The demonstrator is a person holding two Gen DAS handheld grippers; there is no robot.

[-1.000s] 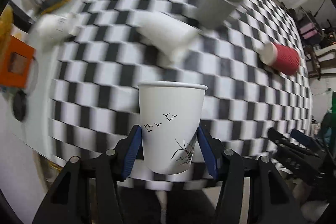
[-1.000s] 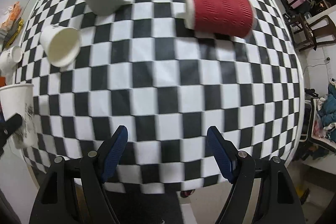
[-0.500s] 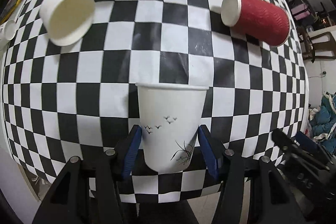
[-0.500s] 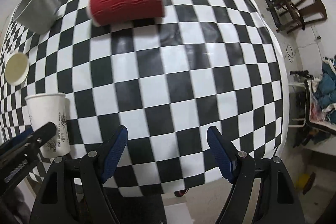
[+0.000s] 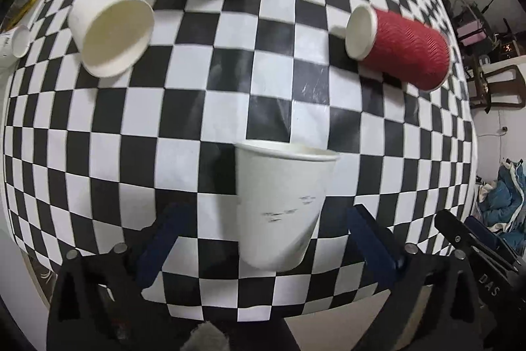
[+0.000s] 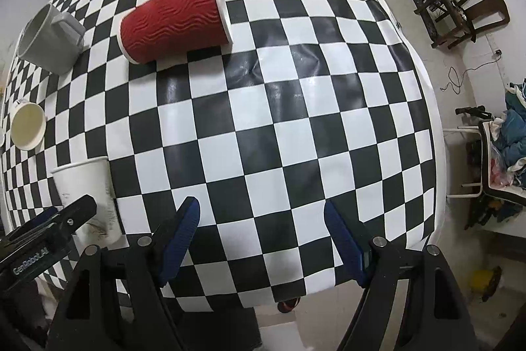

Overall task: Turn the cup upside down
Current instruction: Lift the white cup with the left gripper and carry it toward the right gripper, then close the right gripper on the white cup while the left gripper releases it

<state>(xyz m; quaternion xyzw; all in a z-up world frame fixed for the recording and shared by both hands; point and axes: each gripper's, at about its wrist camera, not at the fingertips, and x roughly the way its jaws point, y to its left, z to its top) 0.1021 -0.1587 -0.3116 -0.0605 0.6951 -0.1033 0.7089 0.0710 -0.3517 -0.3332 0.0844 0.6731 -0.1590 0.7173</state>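
Left wrist view: left tongs point(image 5: 263, 236) spread wide around the upright white cup point(image 5: 281, 209); right tongs point(image 6: 263, 232) wide, empty.

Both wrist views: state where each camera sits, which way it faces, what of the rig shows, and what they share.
Left wrist: on the left gripper, looking forward and down across the checkered table; its open blue fingers flank the white paper cup, not touching.
Right wrist: on the right gripper, facing the same table; open fingers, nothing between.
Shared: white paper cup, red cup, grey mug, small white cup.
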